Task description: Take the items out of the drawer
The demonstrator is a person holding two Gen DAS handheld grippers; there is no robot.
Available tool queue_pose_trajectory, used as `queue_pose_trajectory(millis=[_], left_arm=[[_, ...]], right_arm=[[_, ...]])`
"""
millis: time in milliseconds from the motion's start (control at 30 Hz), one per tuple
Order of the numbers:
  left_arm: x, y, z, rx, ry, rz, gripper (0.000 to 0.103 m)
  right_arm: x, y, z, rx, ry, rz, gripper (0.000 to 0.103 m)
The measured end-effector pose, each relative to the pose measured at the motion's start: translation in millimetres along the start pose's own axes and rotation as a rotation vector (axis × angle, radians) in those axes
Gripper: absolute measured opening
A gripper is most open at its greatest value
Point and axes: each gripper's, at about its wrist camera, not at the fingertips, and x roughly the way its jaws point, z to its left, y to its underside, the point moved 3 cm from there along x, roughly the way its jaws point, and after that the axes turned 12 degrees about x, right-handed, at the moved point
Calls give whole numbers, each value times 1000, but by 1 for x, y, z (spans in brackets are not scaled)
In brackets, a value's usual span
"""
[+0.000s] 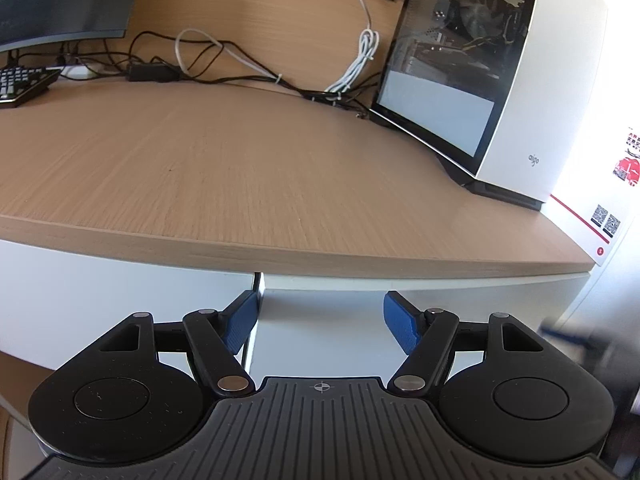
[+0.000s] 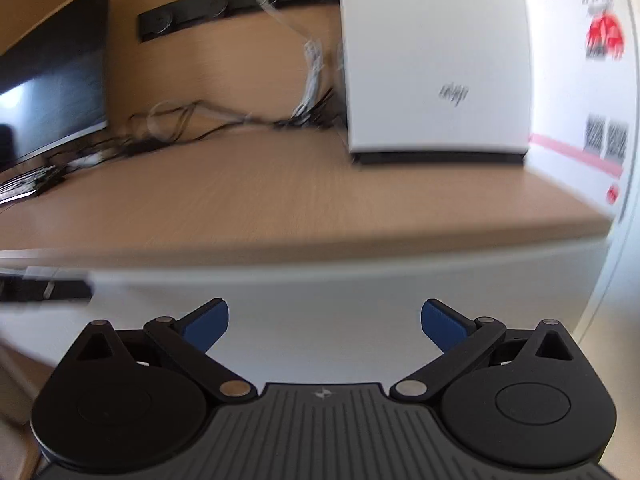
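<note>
Under the wooden desk top (image 1: 224,184) is a white drawer front (image 1: 332,320), closed, with a vertical seam (image 1: 258,284) to the white panel at its left. My left gripper (image 1: 320,322) is open just in front of that drawer front, blue pads (image 1: 400,322) apart, nothing between them. In the blurred right wrist view my right gripper (image 2: 325,326) is open too, facing the same white drawer front (image 2: 320,292) below the desk edge. No items from inside the drawer are visible.
A white computer case (image 1: 520,92) with a glass side stands at the right of the desk. Cables (image 1: 240,68), a keyboard (image 1: 20,84) and a monitor (image 1: 60,0) are at the back left. A white wall with a sticker (image 1: 612,216) is at the far right.
</note>
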Motion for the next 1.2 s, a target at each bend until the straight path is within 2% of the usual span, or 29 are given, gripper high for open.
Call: queue_pose_trajectory(millis=[100,167,367,400,467,600,667,900,1000,1133,1200], left_arm=[[0,0,-1,7,-2,-1,74],[0,1,-2,11,-5,-3,74],[2,-1,-5,11,-33,9,74],[2,-1,-6,9,-36,9,74],[2,-1,-7,19,-48,5,74],[2,3,-10,45,-58,-10,74],[1,3,-10,39,-61,-19,74],[1,7,-14,65,-82,-46,73],[1,8,-16,78,-92,-52,73],[2,8,-19,90,-106,-52,74],[2,8,-19,98,-109,-48,74]], right_arm=[[11,33,-23,111,-113,153,103],[26,50,-39,174,-165,190,103],[74,61,-70,242,-228,121,103],[82,64,-76,289,-223,153,103],[92,74,-88,362,-292,162,103],[104,79,-97,347,-384,96,103],[110,81,-102,368,-461,99,103],[124,86,-114,419,-641,81,103],[125,88,-114,402,-665,70,103],[121,89,-119,463,-690,96,103],[114,91,-119,437,-692,106,103]])
